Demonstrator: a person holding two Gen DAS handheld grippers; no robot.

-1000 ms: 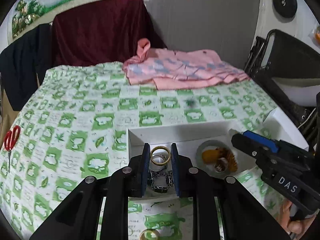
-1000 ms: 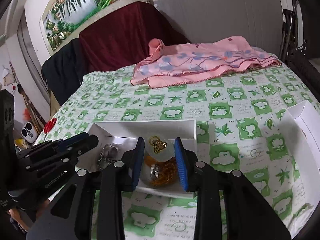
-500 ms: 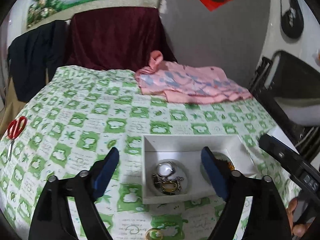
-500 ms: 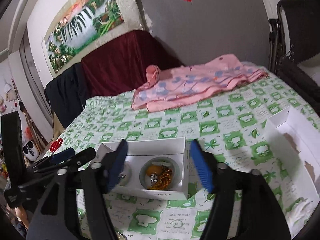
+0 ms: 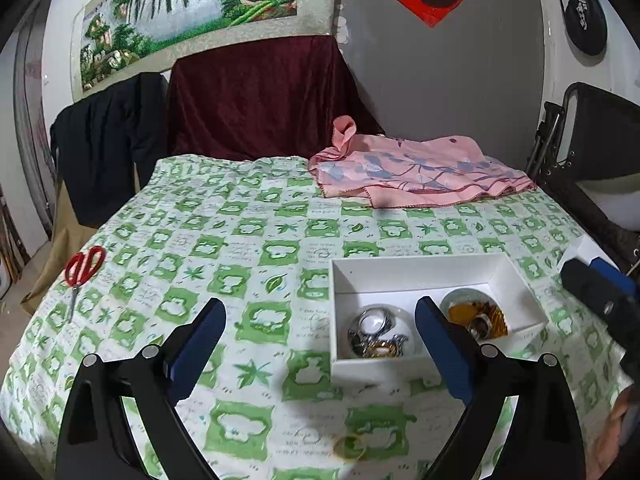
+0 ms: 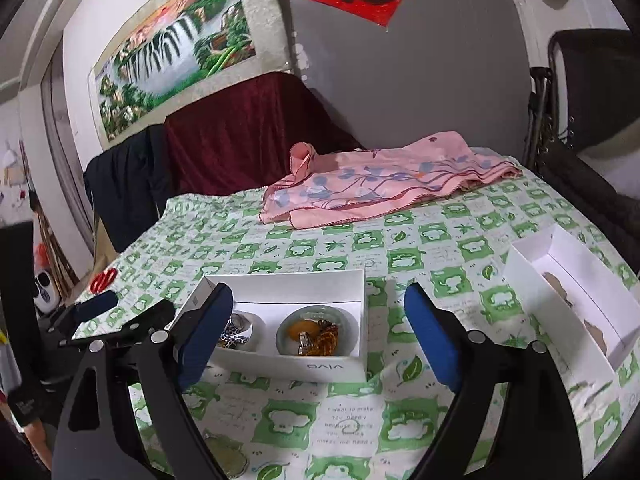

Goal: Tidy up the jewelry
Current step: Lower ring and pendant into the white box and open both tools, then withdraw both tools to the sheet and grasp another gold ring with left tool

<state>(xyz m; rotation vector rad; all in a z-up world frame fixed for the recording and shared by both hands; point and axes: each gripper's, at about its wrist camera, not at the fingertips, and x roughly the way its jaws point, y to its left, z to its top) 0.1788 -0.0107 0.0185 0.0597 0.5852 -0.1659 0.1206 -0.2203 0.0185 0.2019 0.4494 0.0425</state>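
A white box [image 5: 416,262] sits on the green-checked cloth and holds two small dishes. One dish [image 5: 376,332] carries silver chains and rings, the other [image 5: 476,316] amber beads. My left gripper [image 5: 320,306] hovers in front of the box, its jaws opening wide with nothing between them. My right gripper [image 6: 320,292] is likewise opening, empty, just short of the same box [image 6: 288,276]; beyond it lie the green dish [image 6: 318,330] and the silver dish [image 6: 240,330]. A loose gold ring [image 5: 350,446] lies on the cloth near me.
A second white box [image 6: 572,292] stands open at the right. Red scissors [image 5: 82,268] lie at the left edge of the cloth. A pink folded cloth [image 5: 416,176] lies at the back. More jewelry [image 6: 226,456] rests on the cloth under the right gripper.
Both grippers opened from nearly shut. The left let go of a gold ring and the right of a pale pendant over the dishes. Both drew back and tilted up.
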